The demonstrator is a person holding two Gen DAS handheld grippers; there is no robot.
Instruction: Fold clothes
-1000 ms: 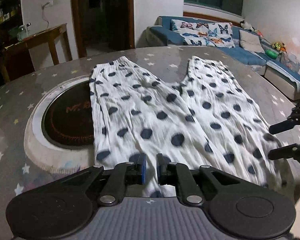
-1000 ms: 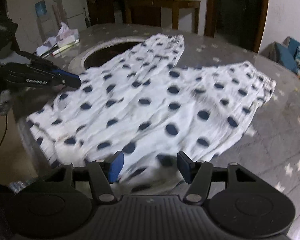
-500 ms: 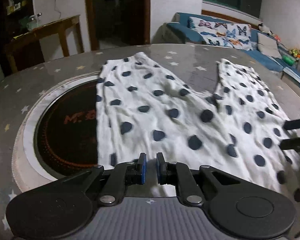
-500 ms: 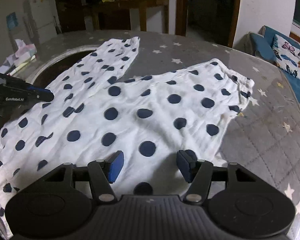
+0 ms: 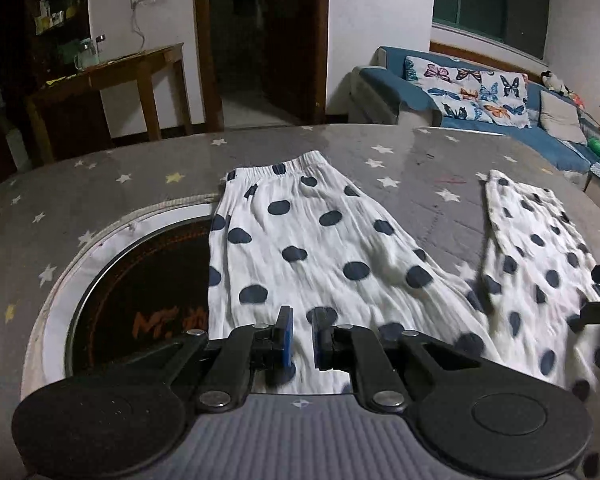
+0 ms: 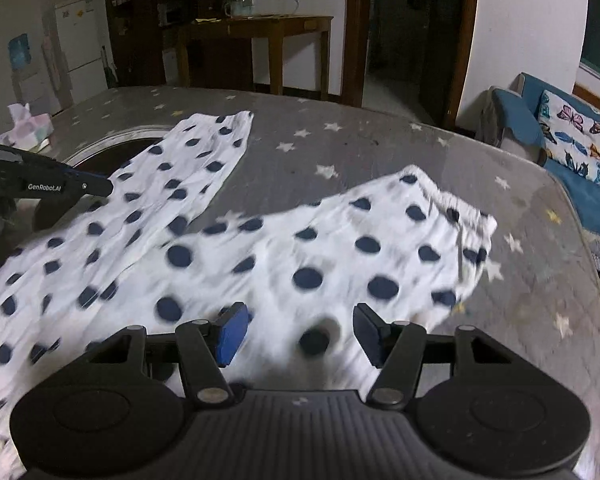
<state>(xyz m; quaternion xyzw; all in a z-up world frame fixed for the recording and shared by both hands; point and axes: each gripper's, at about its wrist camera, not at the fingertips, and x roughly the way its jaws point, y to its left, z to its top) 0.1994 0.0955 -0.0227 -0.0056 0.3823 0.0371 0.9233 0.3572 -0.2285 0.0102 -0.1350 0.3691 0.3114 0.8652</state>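
White trousers with dark blue dots (image 5: 324, 256) lie spread on the grey star-patterned table, legs pointing away in a V; they also show in the right wrist view (image 6: 284, 248). My left gripper (image 5: 300, 334) has its pads a narrow gap apart over the left leg, with no cloth visibly pinched. My right gripper (image 6: 296, 330) is open, low over the right leg. Each gripper's fingers (image 6: 76, 186) show at the edge of the other's view.
A round dark inset (image 5: 140, 304) with a white rim sits in the table (image 5: 100, 184), partly under the left leg. A tissue pack (image 6: 30, 126) lies at the far left. A blue sofa (image 5: 500, 120) and wooden side table (image 6: 260, 28) stand beyond.
Both grippers have moved forward along the trouser legs toward the far ends. The legs have spread further apart. Neither gripper's jaw gap has changed.
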